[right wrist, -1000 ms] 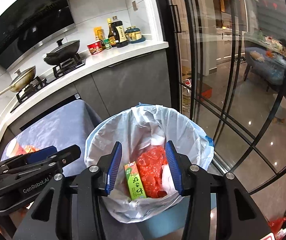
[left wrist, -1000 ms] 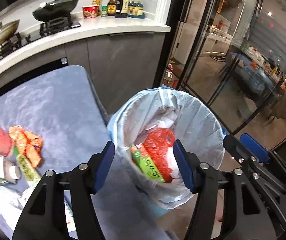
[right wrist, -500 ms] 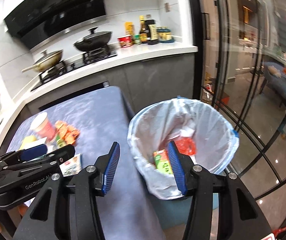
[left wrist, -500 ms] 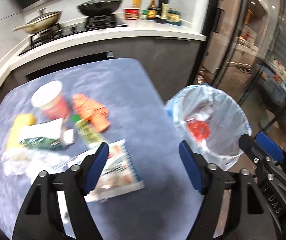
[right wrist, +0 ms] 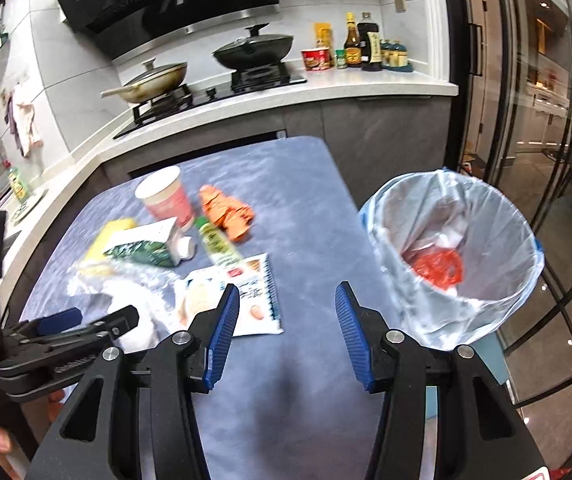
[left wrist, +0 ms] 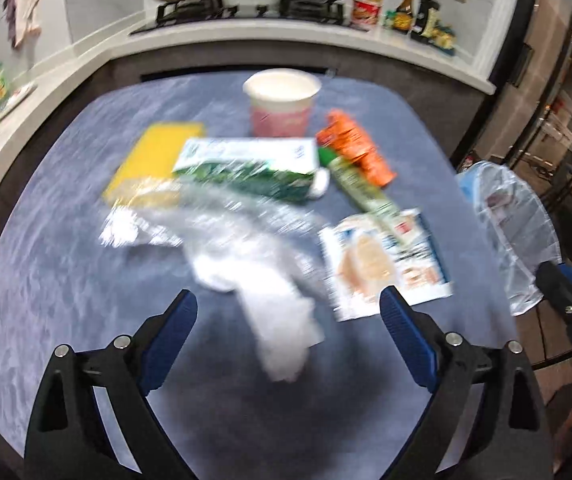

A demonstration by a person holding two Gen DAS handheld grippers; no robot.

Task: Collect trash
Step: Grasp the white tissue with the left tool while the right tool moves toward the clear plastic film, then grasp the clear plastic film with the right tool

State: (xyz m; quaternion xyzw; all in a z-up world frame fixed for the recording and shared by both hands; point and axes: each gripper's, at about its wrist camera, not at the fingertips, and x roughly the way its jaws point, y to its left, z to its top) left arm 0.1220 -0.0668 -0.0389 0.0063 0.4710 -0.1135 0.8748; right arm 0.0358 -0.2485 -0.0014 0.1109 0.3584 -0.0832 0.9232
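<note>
Several pieces of trash lie on the blue table (left wrist: 65, 280): a crumpled clear plastic bag (left wrist: 253, 264), a white food packet (left wrist: 382, 260), a green stick pack (left wrist: 362, 188), an orange wrapper (left wrist: 354, 152), a green-white carton (left wrist: 245, 164), a yellow pack (left wrist: 153, 156) and a pink cup (left wrist: 281, 100). My left gripper (left wrist: 286, 340) is open and empty just above the plastic bag. My right gripper (right wrist: 286, 332) is open and empty over the table's near right part, beside the food packet (right wrist: 241, 296). The lined trash bin (right wrist: 458, 256) stands right of the table, holding red trash (right wrist: 438, 268).
A kitchen counter (right wrist: 326, 88) with two pans on a stove and several bottles runs behind the table. Glass doors (right wrist: 546, 120) stand at the right, past the bin. The left gripper also shows at the lower left of the right wrist view (right wrist: 65, 336).
Both grippers have swung left from above the bin to over the table. The trash pile now lies in front of the left gripper. Both stay open and empty.
</note>
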